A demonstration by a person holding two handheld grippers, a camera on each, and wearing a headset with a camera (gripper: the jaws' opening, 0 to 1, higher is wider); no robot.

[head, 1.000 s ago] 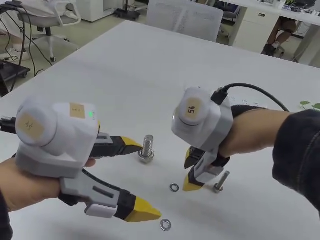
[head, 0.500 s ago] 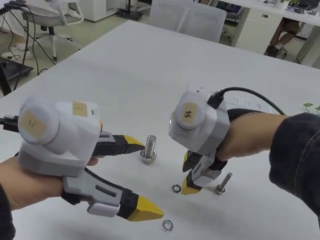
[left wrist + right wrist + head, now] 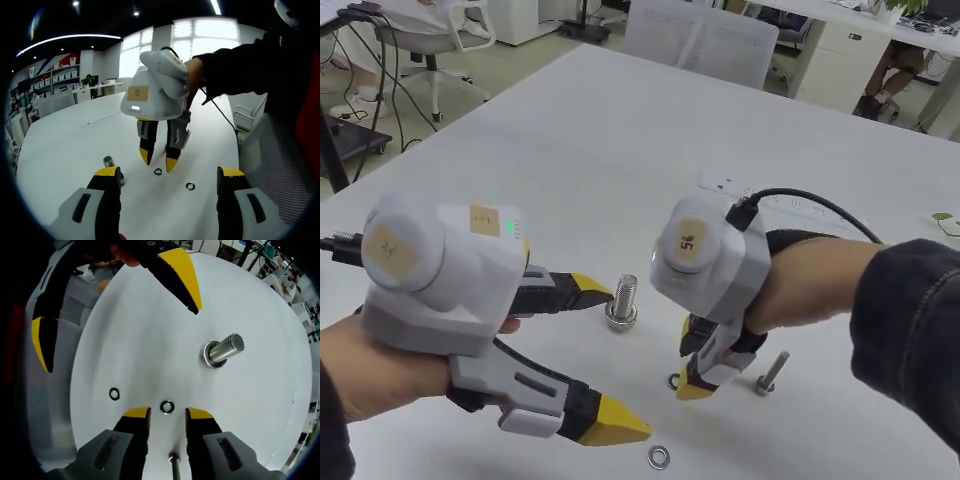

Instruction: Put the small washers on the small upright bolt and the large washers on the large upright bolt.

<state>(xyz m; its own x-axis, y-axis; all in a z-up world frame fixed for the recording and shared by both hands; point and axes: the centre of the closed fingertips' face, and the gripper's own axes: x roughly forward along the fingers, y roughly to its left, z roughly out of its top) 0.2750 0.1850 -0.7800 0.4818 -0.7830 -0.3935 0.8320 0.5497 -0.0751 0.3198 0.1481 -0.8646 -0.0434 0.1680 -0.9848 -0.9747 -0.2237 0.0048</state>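
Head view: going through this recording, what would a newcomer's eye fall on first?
The right white tool with yellow tips points down at the white table, its jaws slightly apart just over a small silver washer. The left tool gapes wide open beside the large upright steel bolt, and a second silver washer lies flat near its lower tip.

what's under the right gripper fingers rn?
One washer, flat on the table, just ahead of the gap between the open fingers of the right gripper. In the head view the fingers cover part of it.
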